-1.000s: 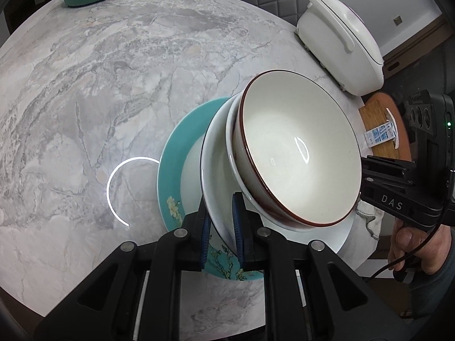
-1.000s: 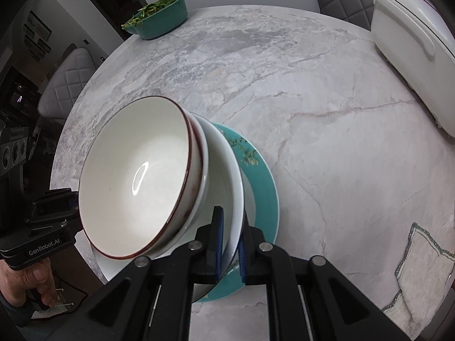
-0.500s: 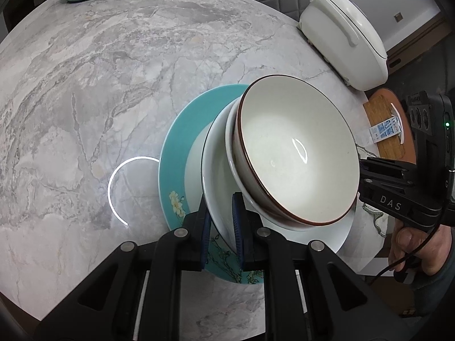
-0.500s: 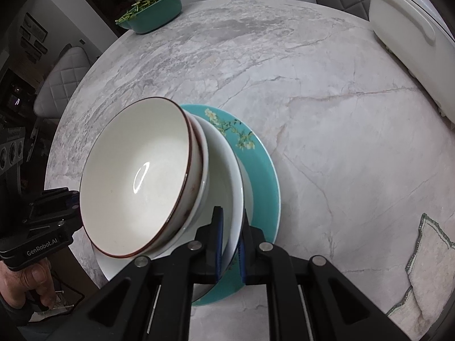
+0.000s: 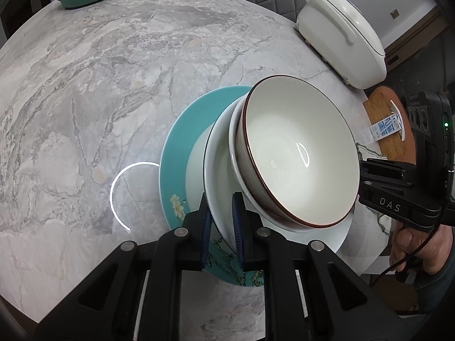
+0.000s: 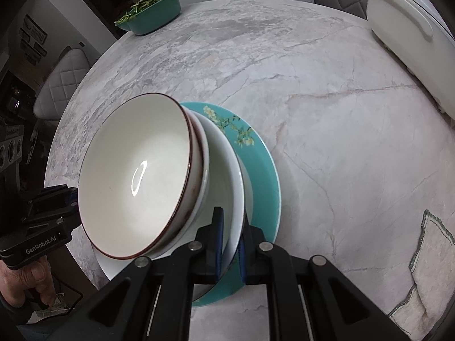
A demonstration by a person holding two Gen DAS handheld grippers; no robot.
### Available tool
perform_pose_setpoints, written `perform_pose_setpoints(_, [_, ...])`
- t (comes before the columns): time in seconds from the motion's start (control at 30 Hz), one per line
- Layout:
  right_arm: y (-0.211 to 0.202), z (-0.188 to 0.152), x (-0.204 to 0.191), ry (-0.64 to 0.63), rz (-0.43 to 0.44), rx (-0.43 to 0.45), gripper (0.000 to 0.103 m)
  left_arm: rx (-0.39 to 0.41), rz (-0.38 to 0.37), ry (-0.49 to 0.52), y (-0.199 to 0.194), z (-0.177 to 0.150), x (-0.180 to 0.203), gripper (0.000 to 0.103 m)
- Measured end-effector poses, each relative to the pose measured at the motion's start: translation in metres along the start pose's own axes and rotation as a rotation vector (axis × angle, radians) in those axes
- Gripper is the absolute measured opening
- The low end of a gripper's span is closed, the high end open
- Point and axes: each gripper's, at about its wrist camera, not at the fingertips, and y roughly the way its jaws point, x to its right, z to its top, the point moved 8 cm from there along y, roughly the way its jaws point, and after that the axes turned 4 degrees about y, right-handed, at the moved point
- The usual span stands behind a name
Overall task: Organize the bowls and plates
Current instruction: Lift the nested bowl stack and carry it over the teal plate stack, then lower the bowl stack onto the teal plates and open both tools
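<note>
We've got the left gripper (image 5: pixel 221 221) and right gripper (image 6: pixel 229 237) both pinching the white plate's (image 5: pixel 219 170) rim, brown-rimmed bowl (image 5: pixel 298 153) stacked inside, over the teal floral plate (image 5: pixel 176 153) near the marble table's (image 5: pixel 99 85) front edge.

Both cameras sat very close to the bowl (image 5: pixel 298 153), looking down past their own fingers. The left one looked from one side of it, the right one (image 6: pixel 133 173) from the other. Both saw the bowl and the table (image 5: pixel 113 71).
</note>
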Motion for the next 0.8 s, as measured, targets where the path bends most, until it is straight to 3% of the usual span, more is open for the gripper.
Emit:
perform_pose_setpoints(0.4, [-0.002,-0.004,-0.004,-0.039,-0.019,0.045,0.025,0.034,0.026,-0.019,-0.005,-0.006,-0.002,0.014])
perform_pose_setpoints(0.47, [-0.005,-0.006,0.000,-0.029,-0.024,0.055,0.041,0.052,0.039,-0.025,-0.011,-0.010,-0.002,0.015])
perform_pose_setpoints(0.53, [-0.008,-0.009,0.003,-0.020,-0.007,0.060,0.045,0.076,0.054,-0.036,-0.018,-0.014,-0.004,0.018])
perform_pose_setpoints(0.63, [-0.019,-0.016,0.004,-0.037,0.002,0.083,0.060,0.122,0.093,-0.054,-0.035,-0.021,-0.008,0.023])
perform_pose_setpoints(0.73, [-0.029,-0.023,0.003,-0.046,0.019,0.094,0.068,0.172,0.166,-0.072,-0.058,-0.031,-0.011,0.027])
perform_pose_setpoints(0.77, [-0.035,-0.025,0.002,-0.050,0.026,0.104,0.075,0.189,0.194,-0.074,-0.067,-0.034,-0.012,0.037])
perform_pose_setpoints(0.8, [-0.040,-0.026,0.001,-0.054,0.034,0.117,0.080,0.212,0.225,-0.076,-0.077,-0.037,-0.013,0.058])
